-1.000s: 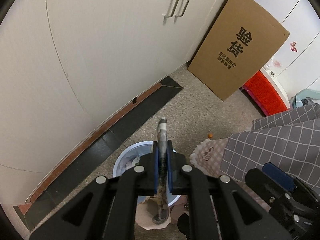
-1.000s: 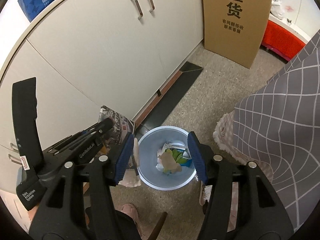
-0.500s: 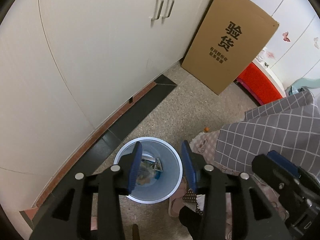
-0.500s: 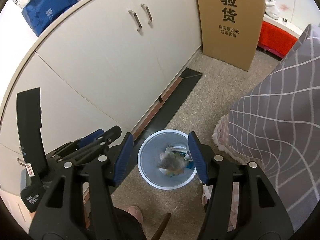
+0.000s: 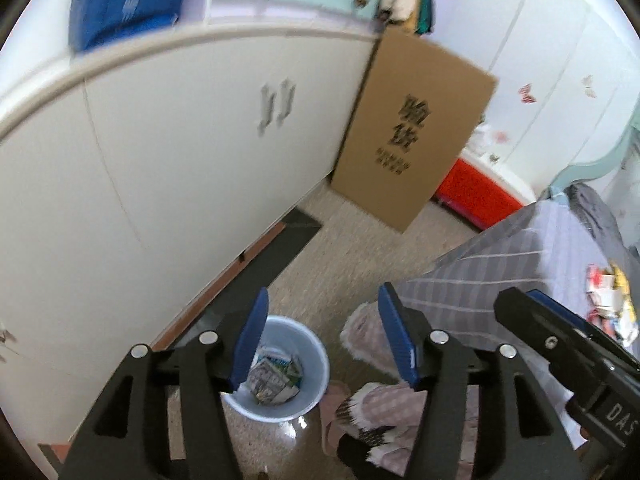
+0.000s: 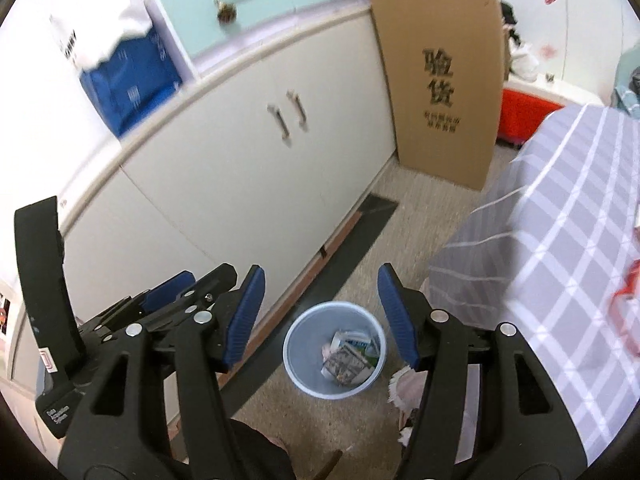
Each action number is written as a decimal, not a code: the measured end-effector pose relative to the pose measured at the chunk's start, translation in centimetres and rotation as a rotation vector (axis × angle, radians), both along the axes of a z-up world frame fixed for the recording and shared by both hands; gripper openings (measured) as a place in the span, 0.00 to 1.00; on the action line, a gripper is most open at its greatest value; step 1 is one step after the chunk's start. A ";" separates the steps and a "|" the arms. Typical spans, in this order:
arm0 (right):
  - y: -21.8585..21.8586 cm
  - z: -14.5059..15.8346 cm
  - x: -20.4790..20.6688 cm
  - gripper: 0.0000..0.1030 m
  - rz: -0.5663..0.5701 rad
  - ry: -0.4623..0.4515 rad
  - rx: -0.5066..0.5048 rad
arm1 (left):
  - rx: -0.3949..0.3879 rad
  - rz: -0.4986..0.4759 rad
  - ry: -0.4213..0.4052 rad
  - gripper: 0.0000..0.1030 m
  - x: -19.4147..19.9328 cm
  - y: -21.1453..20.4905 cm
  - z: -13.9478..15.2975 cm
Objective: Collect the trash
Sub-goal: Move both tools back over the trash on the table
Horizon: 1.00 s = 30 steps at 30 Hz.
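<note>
A pale blue waste bin stands on the speckled floor below both grippers. Crumpled paper and wrappers lie inside it. My left gripper hangs high above the bin, its jaws opening with nothing between them. My right gripper is open and empty, also well above the bin. The left gripper's body shows at the left of the right wrist view, the right gripper's body at the right of the left wrist view. More trash lies on the checked grey tablecloth.
White cabinets run along the left. A tall cardboard box leans at their far end, with a red box behind it. A person's slippered feet stand beside the bin.
The left gripper opened and dropped its folded printed paper into the bin. Both grippers then rose well above the bin, so the cabinet top and tablecloth came into view.
</note>
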State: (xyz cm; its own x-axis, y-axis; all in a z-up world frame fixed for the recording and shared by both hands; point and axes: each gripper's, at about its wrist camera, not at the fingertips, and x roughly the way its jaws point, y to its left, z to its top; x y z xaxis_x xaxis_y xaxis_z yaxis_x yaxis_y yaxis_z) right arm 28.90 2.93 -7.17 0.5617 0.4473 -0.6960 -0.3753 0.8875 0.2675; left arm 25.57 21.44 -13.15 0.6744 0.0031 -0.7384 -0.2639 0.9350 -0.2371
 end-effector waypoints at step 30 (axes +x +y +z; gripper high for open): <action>-39.2 5.1 -2.3 0.65 -0.600 -0.114 0.039 | 0.296 -0.625 -0.052 0.60 7.4 -40.5 6.3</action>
State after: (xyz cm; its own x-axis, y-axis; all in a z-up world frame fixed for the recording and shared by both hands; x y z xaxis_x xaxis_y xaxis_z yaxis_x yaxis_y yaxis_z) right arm 26.62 -36.25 -2.08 0.7934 0.0534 -0.6063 0.1592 0.9433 0.2913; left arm 32.93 -19.01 -6.85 0.6498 -0.2011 -0.7331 0.3505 0.9350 0.0542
